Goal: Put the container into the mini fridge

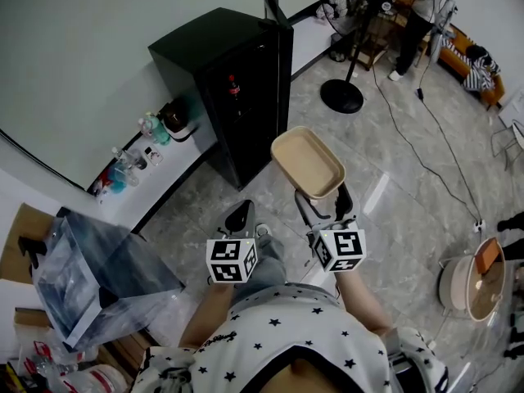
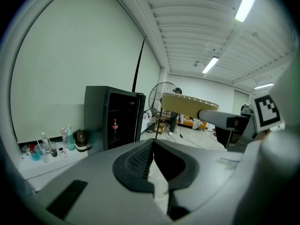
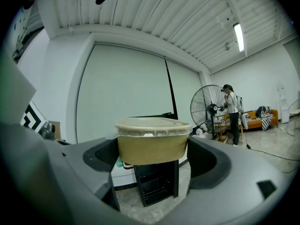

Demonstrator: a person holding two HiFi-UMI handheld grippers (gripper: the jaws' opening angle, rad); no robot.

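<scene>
A tan lidded container (image 1: 307, 164) (image 3: 152, 139) is held in the air, with my right gripper (image 1: 326, 196) (image 3: 152, 146) shut on its sides. It is level and hangs just in front of the black mini fridge (image 1: 221, 88) (image 3: 157, 184), whose door (image 1: 282, 64) stands open. A cola bottle (image 1: 233, 87) (image 2: 115, 125) shows inside the fridge. My left gripper (image 1: 240, 217) (image 2: 152, 144) is shut on nothing, low and to the left of the container (image 2: 187, 104), pointing at the fridge (image 2: 112, 118).
Bottles and a small pot (image 1: 139, 154) stand on a low white ledge left of the fridge. A clear plastic bin (image 1: 98, 268) sits near left. A standing fan (image 1: 348, 23), a floor cable (image 1: 426, 129), a person (image 1: 417, 11) and a round appliance (image 1: 471, 278) lie to the right.
</scene>
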